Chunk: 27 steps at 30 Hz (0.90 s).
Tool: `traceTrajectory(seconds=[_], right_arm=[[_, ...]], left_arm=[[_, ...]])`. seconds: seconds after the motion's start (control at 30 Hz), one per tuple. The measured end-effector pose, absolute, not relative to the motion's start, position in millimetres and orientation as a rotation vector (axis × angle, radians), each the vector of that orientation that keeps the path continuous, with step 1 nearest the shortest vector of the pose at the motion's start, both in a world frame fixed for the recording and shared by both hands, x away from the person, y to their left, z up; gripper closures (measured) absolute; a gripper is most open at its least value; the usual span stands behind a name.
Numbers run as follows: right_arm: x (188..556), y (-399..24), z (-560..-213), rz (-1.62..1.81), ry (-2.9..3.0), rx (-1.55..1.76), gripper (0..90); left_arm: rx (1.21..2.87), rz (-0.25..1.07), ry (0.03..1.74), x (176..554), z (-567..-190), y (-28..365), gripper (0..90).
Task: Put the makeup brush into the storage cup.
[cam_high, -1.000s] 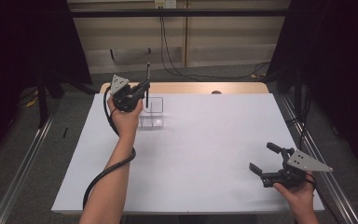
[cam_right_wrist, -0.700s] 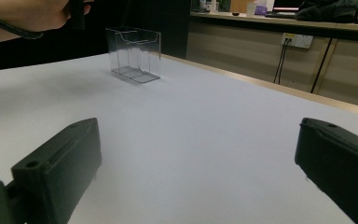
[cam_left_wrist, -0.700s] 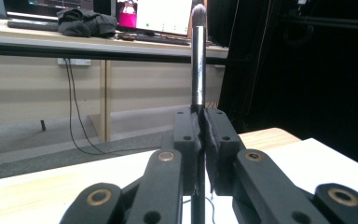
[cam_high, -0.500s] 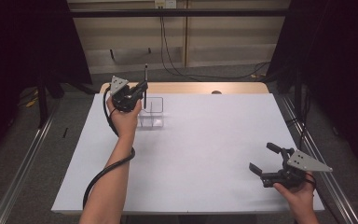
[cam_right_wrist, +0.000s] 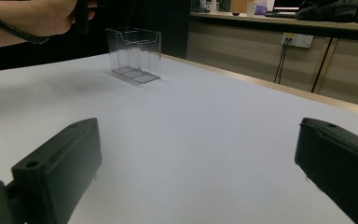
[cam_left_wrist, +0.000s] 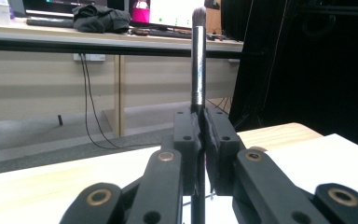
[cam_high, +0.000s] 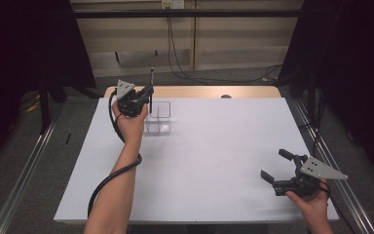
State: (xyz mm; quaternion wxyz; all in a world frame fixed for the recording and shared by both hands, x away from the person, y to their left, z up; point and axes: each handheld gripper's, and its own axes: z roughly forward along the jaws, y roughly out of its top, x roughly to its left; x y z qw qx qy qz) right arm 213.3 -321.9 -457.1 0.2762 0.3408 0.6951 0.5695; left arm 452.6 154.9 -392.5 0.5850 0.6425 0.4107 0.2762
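A slim brush (cam_high: 152,84) with a dark handle and a soft tip stands upright, and my left gripper (cam_high: 148,96) is shut on its handle. In the left gripper view the brush (cam_left_wrist: 198,60) rises straight up from between the pressed jaws of the left gripper (cam_left_wrist: 200,122). This hand hovers over the left side of a clear plastic box (cam_high: 159,119) with a divider, at the far left of the white table (cam_high: 214,161). My right gripper (cam_high: 273,163) rests open near the front right corner, with nothing between its jaws. From there the clear box (cam_right_wrist: 134,53) stands far ahead of the right gripper (cam_right_wrist: 198,134).
A strip of bare wood (cam_high: 209,91) runs along the table's far edge. Behind it are a wall panel with hanging cables (cam_high: 175,53). Metal rails (cam_high: 24,165) flank the table on both sides. The white sheet between the two hands carries nothing.
The left hand has lowered the brush a little over the clear box and shifted slightly left. The right gripper has stayed in place.
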Motion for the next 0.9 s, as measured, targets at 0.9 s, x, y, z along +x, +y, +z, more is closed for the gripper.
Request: traceTrajectory(seconds=[0.9], right_arm=[[213.4,-321.1,-457.2,1.533,1.869,0.912,0.4]], left_arm=[[1.5,0.653,0.971,454.0,-399.4,154.6,84.1]])
